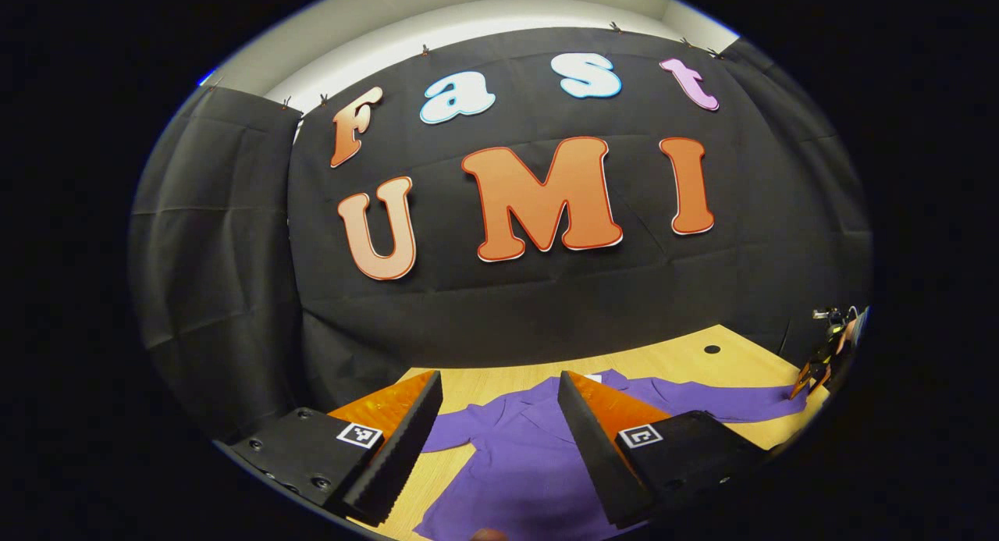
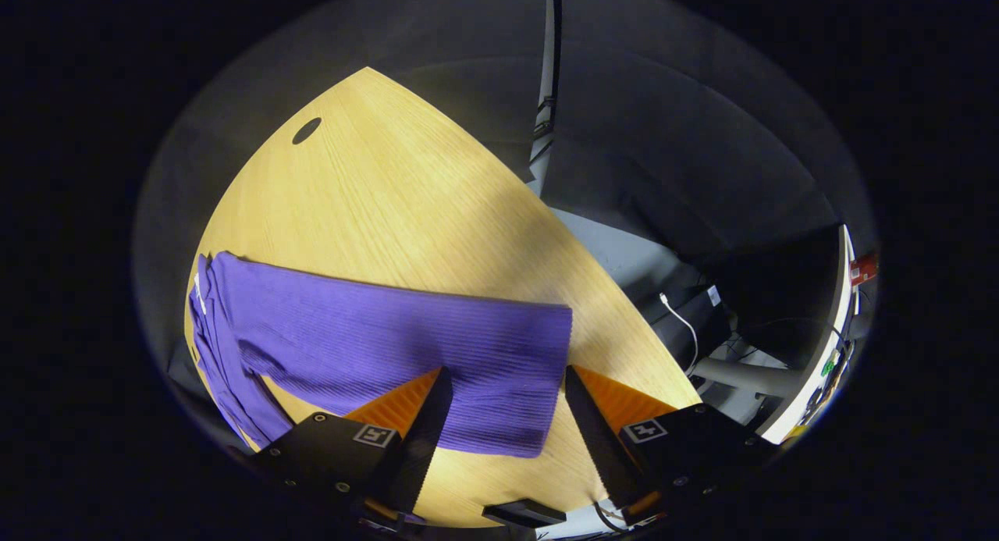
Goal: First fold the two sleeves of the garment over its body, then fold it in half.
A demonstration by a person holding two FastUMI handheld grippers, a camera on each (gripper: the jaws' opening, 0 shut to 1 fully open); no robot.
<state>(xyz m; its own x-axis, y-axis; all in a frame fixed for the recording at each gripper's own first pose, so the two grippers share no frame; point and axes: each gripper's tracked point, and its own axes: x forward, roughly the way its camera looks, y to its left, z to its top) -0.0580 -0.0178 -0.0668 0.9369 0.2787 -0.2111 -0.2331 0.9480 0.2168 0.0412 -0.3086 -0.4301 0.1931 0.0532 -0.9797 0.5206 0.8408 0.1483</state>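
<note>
Two grippers, both with jaws spread wide and nothing held between the fingers. In the left gripper view, the left gripper [image 1: 499, 416] hovers above the near part of the purple garment [image 1: 515, 455], which lies flat on the wooden table [image 1: 687, 354]; its collar points toward the far edge and one sleeve [image 1: 718, 400] stretches out to the right. The fingers frame the garment's body without touching it, as far as can be seen. The other gripper [image 1: 812, 377] sits at the far right, close to that sleeve's end. In the right gripper view, the right gripper [image 2: 507, 416] hangs over the sleeve [image 2: 406, 346] near its cuff, cloth showing in the gap between the fingers; contact cannot be told. A dark round hole [image 2: 306, 129] marks the table's far corner.
</note>
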